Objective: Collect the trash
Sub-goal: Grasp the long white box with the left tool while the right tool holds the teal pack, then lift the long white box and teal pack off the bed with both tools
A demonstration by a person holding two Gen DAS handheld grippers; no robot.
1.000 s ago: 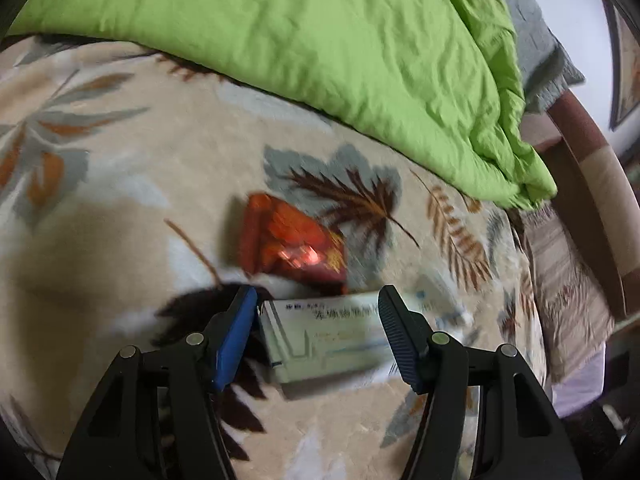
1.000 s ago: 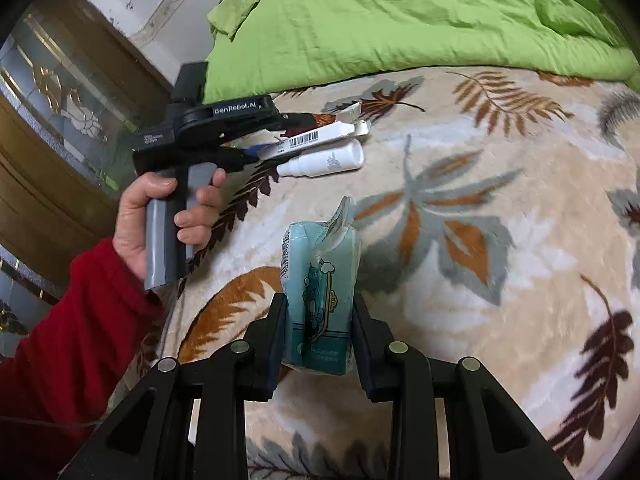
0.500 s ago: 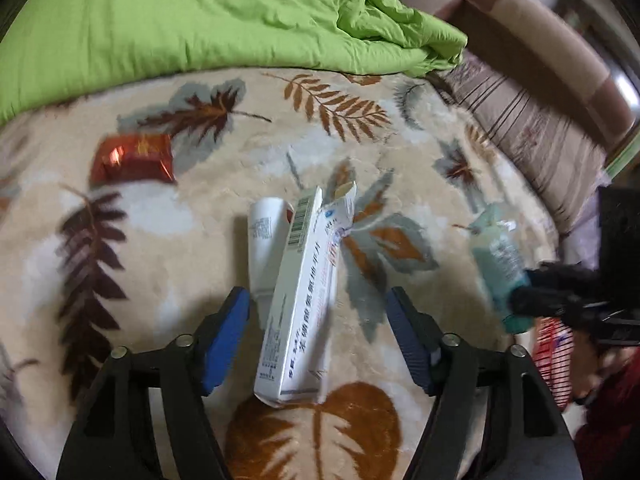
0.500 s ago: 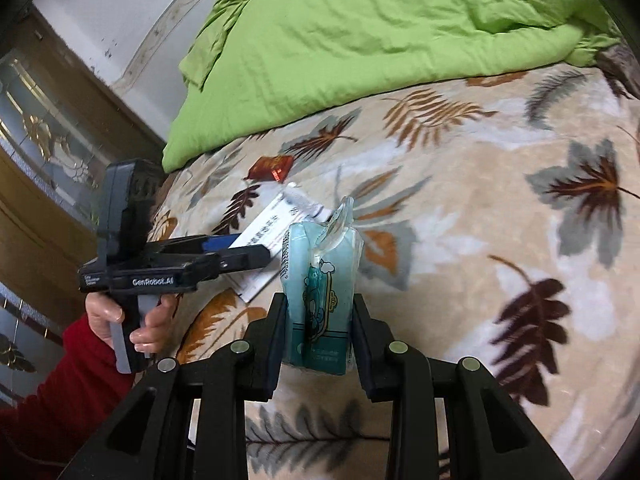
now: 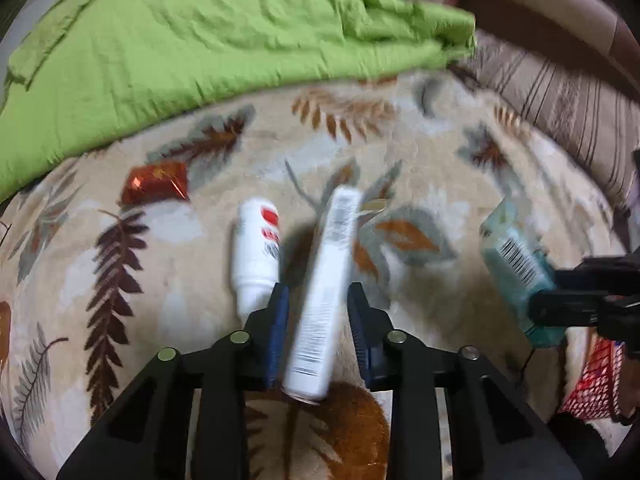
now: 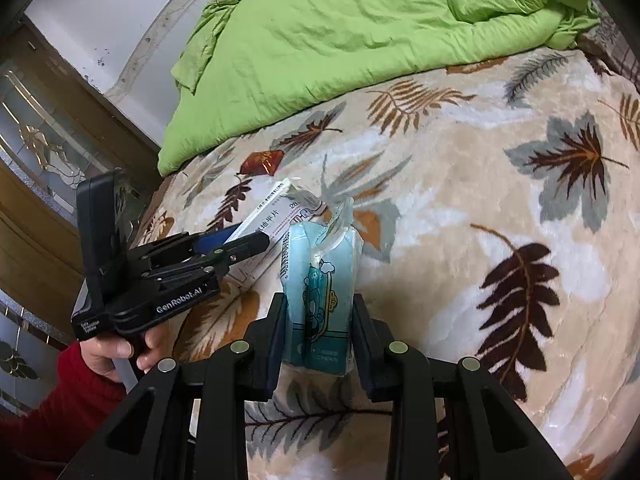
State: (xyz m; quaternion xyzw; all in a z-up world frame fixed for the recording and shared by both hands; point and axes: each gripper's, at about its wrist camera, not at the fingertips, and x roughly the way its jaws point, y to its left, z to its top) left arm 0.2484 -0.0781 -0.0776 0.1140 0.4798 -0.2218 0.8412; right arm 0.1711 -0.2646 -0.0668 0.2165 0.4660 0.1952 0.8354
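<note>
Above the leaf-patterned beige bed blanket (image 5: 168, 280), the left tongs (image 5: 316, 320) pinch a long white barcoded carton (image 5: 326, 284), with a white red-labelled bottle (image 5: 256, 252) lying at its 9 o'clock and a crinkled red foil wrapper (image 5: 156, 182) at 11, while the right tongs (image 6: 318, 328) pinch a crumpled pale-blue tissue packet (image 6: 320, 280).
</note>
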